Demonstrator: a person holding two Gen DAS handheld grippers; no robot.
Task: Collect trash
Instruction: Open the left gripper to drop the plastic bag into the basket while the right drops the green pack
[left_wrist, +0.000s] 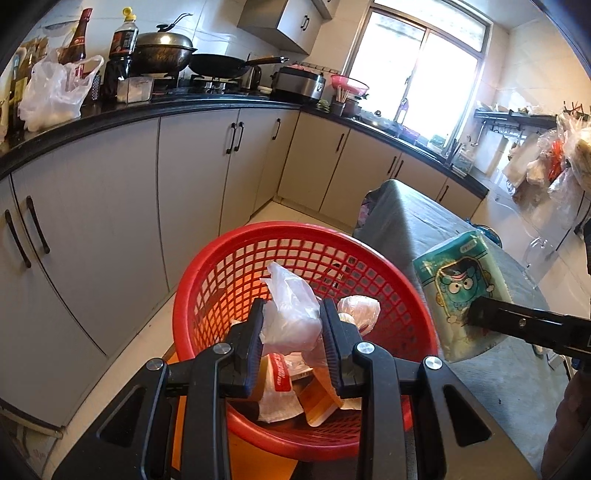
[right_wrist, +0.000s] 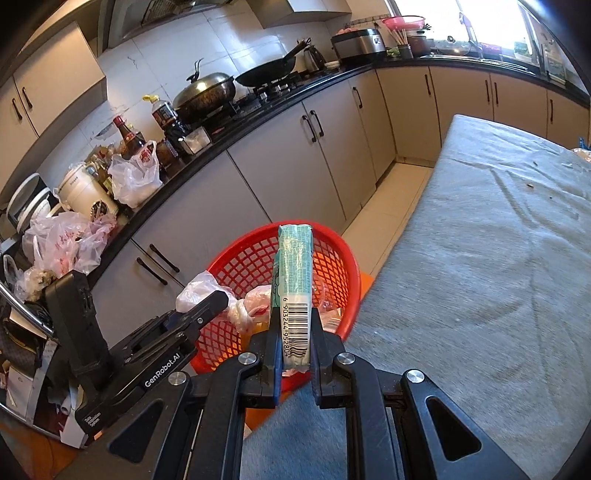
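My left gripper (left_wrist: 291, 314) pinches a crumpled clear plastic bag (left_wrist: 291, 314) between its pads, held over the round red plastic lattice basket (left_wrist: 236, 254), which already holds wrappers and another balled-up bag. My right gripper (right_wrist: 293, 328) is clamped narrowly on a slim teal tissue pack (right_wrist: 293, 266) with a barcode, held upright at the basket's rim beside the grey cloth-covered table (right_wrist: 480, 258). Beyond stand the beige cabinets (left_wrist: 110, 206) and the black countertop (left_wrist: 166, 105).
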